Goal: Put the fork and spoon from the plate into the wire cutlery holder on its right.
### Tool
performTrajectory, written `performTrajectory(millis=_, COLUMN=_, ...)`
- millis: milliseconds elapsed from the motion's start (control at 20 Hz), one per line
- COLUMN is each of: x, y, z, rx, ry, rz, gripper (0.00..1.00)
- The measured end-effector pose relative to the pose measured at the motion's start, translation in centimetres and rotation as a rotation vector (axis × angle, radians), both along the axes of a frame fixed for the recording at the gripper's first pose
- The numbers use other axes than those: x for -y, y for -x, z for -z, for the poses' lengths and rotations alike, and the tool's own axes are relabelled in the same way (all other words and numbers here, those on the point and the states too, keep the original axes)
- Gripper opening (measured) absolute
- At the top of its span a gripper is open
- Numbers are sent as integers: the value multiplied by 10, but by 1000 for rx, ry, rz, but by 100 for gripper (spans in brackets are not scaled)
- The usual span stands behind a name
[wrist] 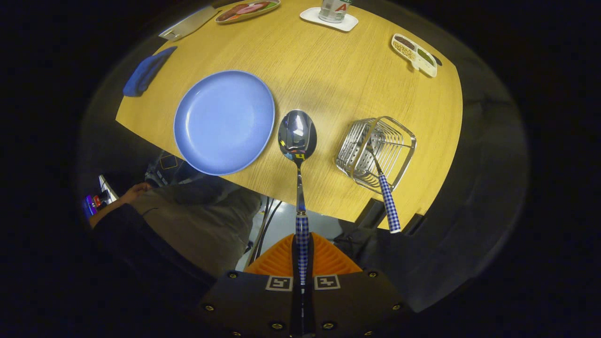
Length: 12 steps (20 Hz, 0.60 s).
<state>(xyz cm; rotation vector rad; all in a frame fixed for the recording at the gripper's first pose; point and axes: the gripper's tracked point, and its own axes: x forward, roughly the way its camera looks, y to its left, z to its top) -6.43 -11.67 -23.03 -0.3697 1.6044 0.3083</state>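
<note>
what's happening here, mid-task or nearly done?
Mid-task. The handheld gripper is shut on the blue-checked handle of a shiny metal spoon, holding it above the wooden table between the round blue plate and the wire cutlery holder. The plate holds no cutlery now. A utensil with a matching blue-checked handle, probably the fork, already stands in the holder, handle sticking out. The spoon is not in the holder yet.
</note>
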Motion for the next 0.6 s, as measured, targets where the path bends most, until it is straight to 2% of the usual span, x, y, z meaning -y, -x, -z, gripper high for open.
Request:
performTrajectory(millis=300, x=33, y=2, z=-22, rx=-58, ry=-15, rz=80, gripper=2)
performTrajectory(millis=600, x=47, y=-6, z=-22, rx=-86, ry=-33, rz=145, gripper=2)
